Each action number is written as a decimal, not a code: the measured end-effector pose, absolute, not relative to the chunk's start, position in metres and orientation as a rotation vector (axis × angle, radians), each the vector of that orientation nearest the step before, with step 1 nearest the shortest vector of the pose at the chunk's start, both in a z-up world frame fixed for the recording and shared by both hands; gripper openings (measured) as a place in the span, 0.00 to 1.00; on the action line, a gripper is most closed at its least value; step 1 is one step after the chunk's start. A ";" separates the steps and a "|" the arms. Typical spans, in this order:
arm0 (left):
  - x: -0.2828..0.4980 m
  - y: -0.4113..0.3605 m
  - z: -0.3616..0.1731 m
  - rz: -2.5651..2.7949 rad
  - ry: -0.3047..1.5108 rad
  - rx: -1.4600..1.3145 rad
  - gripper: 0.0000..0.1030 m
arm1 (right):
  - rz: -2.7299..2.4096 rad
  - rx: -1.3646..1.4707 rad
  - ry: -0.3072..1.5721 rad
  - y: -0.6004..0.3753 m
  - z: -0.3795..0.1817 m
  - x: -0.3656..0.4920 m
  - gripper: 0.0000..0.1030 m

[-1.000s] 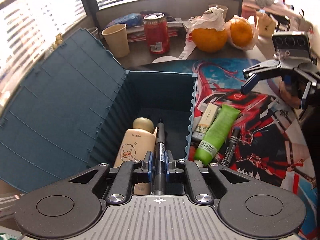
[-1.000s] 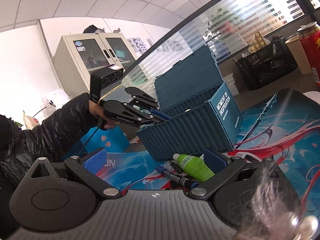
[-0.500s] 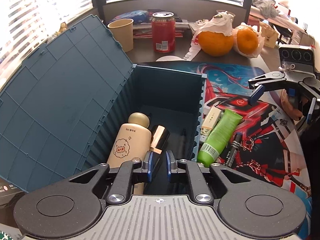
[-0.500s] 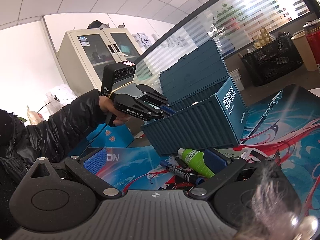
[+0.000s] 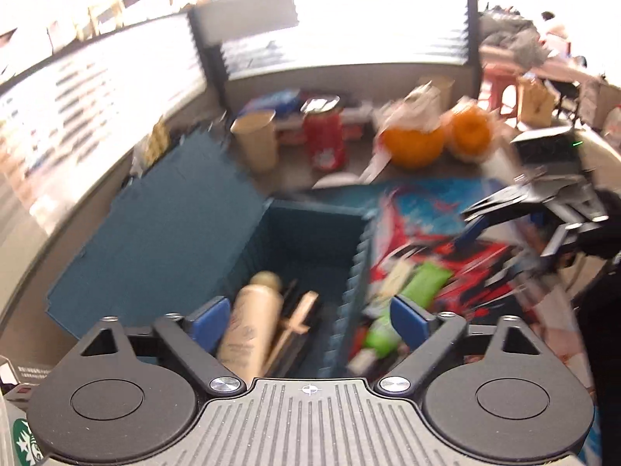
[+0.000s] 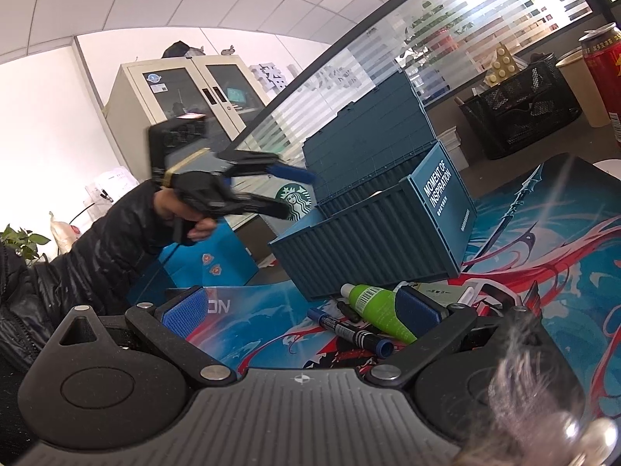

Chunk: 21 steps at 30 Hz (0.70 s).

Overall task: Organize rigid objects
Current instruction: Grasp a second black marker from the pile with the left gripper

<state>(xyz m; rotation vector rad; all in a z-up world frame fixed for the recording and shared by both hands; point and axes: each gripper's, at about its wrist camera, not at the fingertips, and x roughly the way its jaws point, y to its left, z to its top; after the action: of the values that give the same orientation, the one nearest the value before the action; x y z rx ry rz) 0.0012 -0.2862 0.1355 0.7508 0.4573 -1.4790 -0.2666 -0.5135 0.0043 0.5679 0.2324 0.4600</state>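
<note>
Left gripper: fingers just opened wide, nothing between, tilted down above blue box; marker lies inside beside bottle. Right gripper: fingers open, empty, level over desk; green tube beside box.

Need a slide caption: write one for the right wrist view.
Right gripper open over green tube and marker beside teal box.

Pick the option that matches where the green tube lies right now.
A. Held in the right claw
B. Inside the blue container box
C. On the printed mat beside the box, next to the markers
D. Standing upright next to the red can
C: the green tube lies flat on the printed mat outside the blue container box, beside a blue-capped marker, untouched by either claw.
</note>
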 end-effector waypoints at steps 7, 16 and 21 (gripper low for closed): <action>-0.056 -0.272 0.115 -1.578 0.421 0.838 0.98 | 0.457 0.572 0.236 -0.514 0.004 -0.266 1.00; -0.073 -0.277 0.048 -1.637 0.583 0.878 0.98 | 0.452 0.568 0.245 -0.513 0.003 -0.265 1.00; -0.067 -0.291 0.033 -1.628 0.645 0.837 0.98 | 0.457 0.567 0.244 -0.514 0.003 -0.265 1.00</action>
<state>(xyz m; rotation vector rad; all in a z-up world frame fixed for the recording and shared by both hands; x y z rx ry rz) -0.0670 -0.2908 0.0326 0.8370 0.6454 -1.6280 -0.2652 -0.5135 0.0028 0.5666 0.2440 0.4568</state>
